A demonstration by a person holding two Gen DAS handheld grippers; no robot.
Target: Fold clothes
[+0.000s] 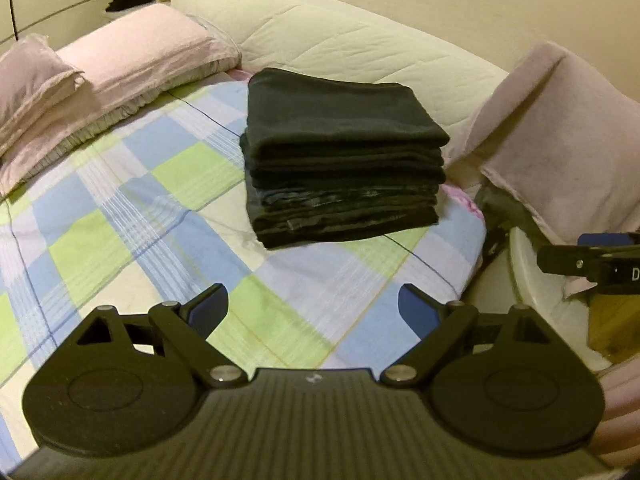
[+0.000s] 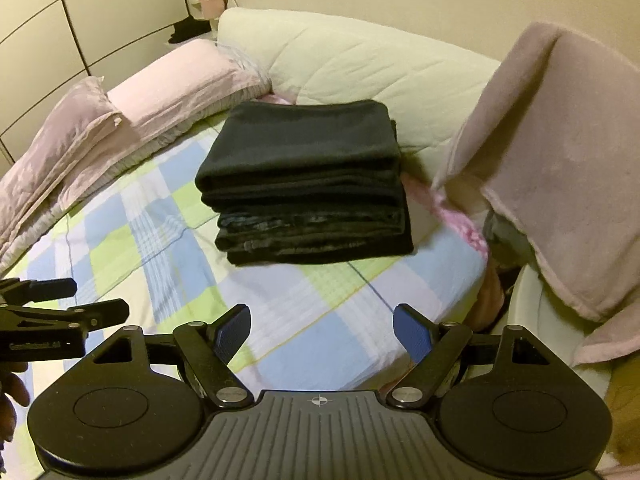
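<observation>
A stack of several folded dark clothes (image 1: 344, 160) sits on the checked bedsheet (image 1: 140, 216) near the far right part of the bed. The stack also shows in the right wrist view (image 2: 308, 184). My left gripper (image 1: 314, 310) is open and empty, held above the sheet in front of the stack. My right gripper (image 2: 322, 334) is open and empty too, near the bed's front right edge. The right gripper's side shows at the right edge of the left wrist view (image 1: 592, 264); the left gripper shows at the left of the right wrist view (image 2: 60, 312).
Pink pillows (image 1: 132, 68) lie along the head of the bed at the left. A cream quilted headboard (image 1: 340, 44) stands behind the stack. A pink towel (image 2: 560, 160) hangs over a white chair (image 2: 532, 320) at the right of the bed.
</observation>
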